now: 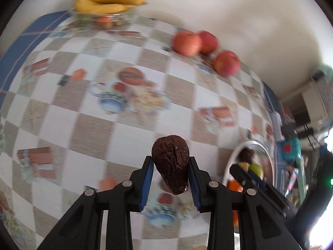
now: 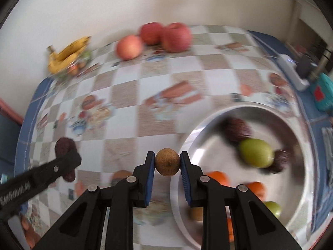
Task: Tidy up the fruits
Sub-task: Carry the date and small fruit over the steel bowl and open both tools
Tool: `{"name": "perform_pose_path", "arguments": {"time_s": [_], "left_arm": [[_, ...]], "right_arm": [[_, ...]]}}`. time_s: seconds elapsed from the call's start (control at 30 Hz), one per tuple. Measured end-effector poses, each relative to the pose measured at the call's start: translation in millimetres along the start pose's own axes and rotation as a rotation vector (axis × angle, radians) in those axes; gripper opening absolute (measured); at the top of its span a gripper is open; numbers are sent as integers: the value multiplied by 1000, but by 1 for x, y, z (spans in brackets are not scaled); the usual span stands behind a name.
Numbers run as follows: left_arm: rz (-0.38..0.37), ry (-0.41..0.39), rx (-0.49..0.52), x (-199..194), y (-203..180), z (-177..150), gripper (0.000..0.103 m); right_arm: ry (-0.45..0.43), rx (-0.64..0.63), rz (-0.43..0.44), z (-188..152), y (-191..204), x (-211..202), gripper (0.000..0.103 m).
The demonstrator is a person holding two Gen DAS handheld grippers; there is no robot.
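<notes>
Mid-sort at a checkered desk: the left hand-held gripper is clamped on a wrinkled dark-brown dried date, carried in the air above the patterned cloth, while the right hand-held gripper pinches a small round tan fruit, possibly a longan, just beside the near rim of a steel bowl.

The bowl holds mixed fruit: a green jujube-like fruit touching dark dates, oranges low in the basin, and another green fruit near the gripper's arm. Motion blur makes an exact count impossible.

At the far edge of the desk by the wall, three red apples sit close together, two of them touching. Further left, a bunch of bananas rests atop a clear glass bowl with small fruits inside; which kinds is unclear.

By appearances the job is partway through: apples and bananas look grouped, two small fruits are in transit, and the steel bowl's jumble remains to be separated. Whether the carried pieces are headed into or out of that bowl cannot be told.
</notes>
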State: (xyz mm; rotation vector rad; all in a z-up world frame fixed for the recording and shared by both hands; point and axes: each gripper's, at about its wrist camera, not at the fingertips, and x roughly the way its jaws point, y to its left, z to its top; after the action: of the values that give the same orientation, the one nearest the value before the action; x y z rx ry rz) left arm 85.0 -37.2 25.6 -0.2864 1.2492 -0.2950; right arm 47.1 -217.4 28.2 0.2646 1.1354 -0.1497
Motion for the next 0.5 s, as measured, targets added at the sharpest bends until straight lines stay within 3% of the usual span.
{"name": "perform_pose_path", "arguments": {"time_s": [0.23,0.5], "left_arm": [[-74,86,120,21,-59,-29,35],[-88,129,240,35,-107,-55,35]], "right_arm": [[12,141,-51,-7,-64,-8,26],[13,209,-67,-20,-98,-16,26]]}}
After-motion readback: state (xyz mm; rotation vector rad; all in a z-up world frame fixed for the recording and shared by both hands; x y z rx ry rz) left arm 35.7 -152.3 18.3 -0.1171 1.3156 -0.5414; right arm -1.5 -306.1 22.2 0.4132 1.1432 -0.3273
